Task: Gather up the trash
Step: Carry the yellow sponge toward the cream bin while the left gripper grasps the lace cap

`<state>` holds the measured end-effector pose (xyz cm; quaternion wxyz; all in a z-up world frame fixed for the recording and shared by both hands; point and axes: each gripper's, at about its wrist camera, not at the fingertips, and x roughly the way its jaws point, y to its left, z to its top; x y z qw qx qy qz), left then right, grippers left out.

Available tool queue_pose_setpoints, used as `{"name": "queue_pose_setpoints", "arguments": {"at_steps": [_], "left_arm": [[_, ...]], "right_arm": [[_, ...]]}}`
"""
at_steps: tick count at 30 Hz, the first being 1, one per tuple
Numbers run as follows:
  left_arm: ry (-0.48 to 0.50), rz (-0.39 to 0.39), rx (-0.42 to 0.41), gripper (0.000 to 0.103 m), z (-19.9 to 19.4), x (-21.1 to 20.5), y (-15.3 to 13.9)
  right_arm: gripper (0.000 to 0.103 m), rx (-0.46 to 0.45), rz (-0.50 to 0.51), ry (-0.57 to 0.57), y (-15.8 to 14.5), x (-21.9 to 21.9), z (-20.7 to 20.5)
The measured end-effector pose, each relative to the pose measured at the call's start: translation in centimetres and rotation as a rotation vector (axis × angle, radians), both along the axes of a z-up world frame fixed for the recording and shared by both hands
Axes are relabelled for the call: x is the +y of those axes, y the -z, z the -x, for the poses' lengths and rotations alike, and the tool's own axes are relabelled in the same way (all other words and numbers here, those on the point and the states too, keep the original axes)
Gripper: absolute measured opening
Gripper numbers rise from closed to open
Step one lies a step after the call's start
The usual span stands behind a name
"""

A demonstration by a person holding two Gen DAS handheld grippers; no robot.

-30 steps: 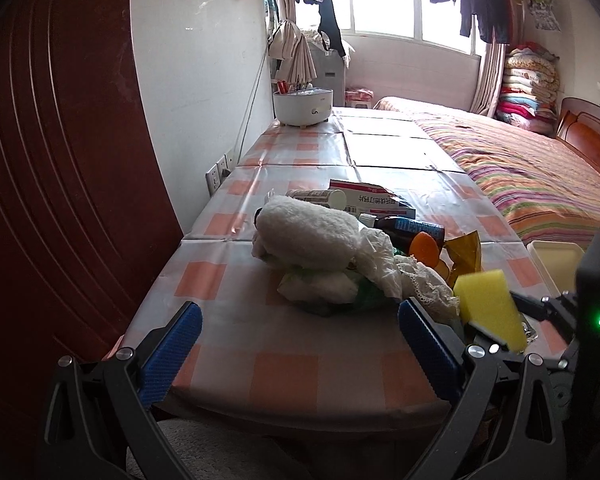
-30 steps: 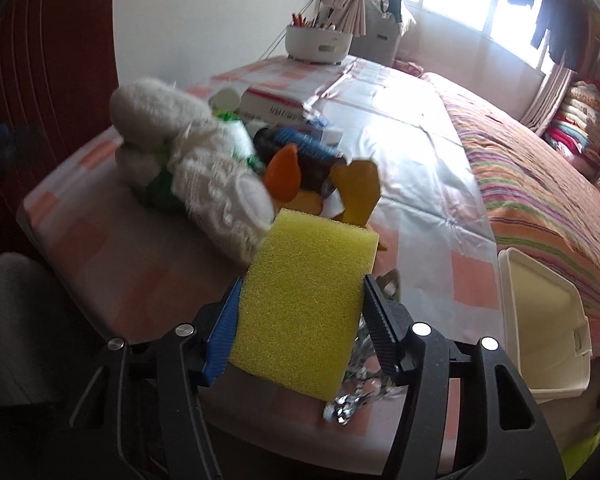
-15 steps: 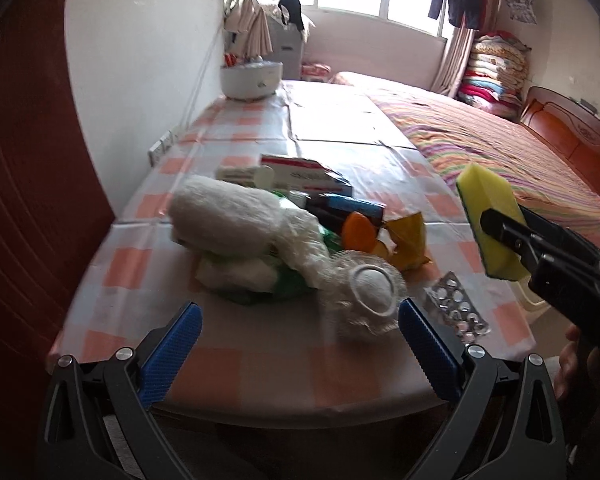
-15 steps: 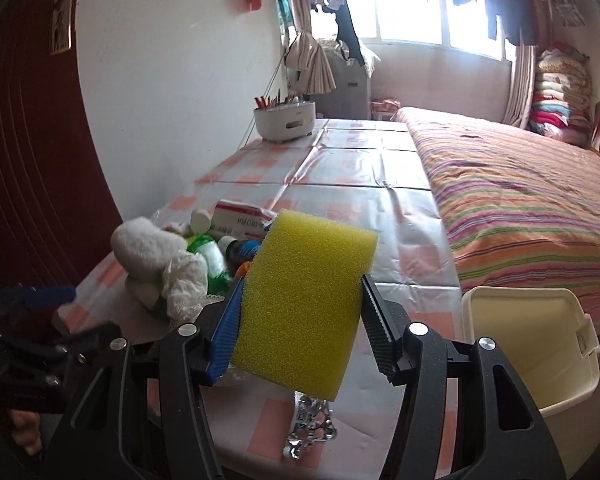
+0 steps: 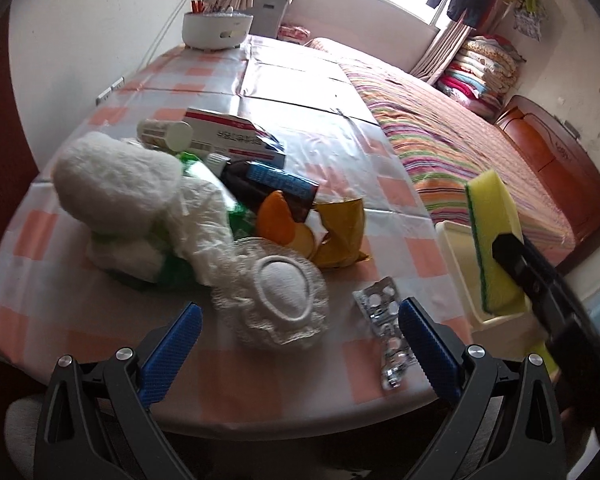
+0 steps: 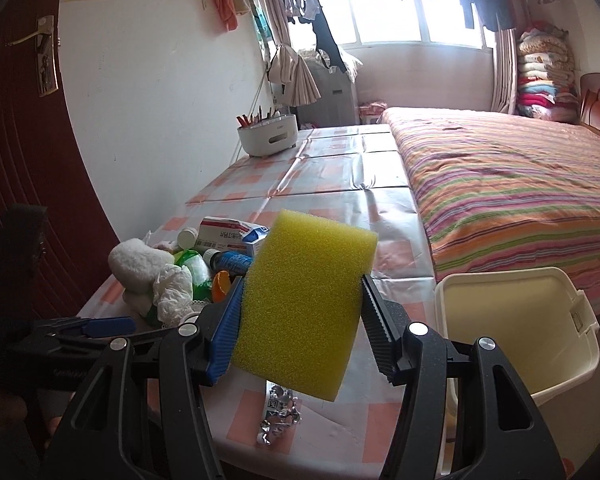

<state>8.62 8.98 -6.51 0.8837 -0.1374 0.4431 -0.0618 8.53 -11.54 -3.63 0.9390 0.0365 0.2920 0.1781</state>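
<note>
Porous yellow sponge (image 6: 306,312) squeezed in right gripper (image 6: 300,320) — left gripper (image 5: 300,344) gapes, empty.

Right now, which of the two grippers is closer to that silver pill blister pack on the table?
Left. The left gripper hangs open just over the blister pack, one finger beside it. The right gripper, clamped on the yellow sponge, is raised off towards the cream bin.

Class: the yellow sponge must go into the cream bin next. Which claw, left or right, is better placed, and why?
Right. The right claw is shut on the sponge beside the bin; the left claw is open over the pile.
</note>
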Motion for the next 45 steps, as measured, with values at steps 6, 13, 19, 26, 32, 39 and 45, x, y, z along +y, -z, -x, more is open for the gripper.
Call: {"name": "queue_pose_setpoints", "arguments": {"at_steps": [6, 13, 19, 26, 32, 39, 45], "left_arm": [[0.004, 0.061, 0.04, 0.095, -1.6, -0.9, 0.6], [0.016, 0.021, 0.062, 0.061, -3.0, -1.8, 1.3], [0.016, 0.074, 0.063, 0.008, -3.7, -0.9, 1.7], [0.031, 0.055, -0.022, 0.001, -2.9, -1.2, 1.2], [0.054, 0.001, -0.046, 0.001, -1.5, -1.3, 0.7], [-0.013, 0.076, 0.087, 0.077, -0.9, 0.4, 2.5], [-0.08, 0.105, 0.037, 0.08, -0.8, 1.4, 2.3]], "right_arm": [[0.055, -0.004, -0.026, 0.026, 0.0, -1.9, 0.3], [0.055, -0.008, -0.049, 0.052, 0.2, -3.7, 0.2], [0.055, -0.016, -0.063, 0.085, 0.2, -5.3, 0.1], [0.055, -0.052, -0.055, 0.13, 0.0, -6.7, -0.1], [0.055, -0.062, -0.054, 0.151, -0.2, -7.2, 0.1], [0.056, -0.051, -0.061, 0.138, 0.2, -6.7, -0.3], [0.056, -0.049, -0.058, 0.127, 0.2, -6.4, -0.4]]}}
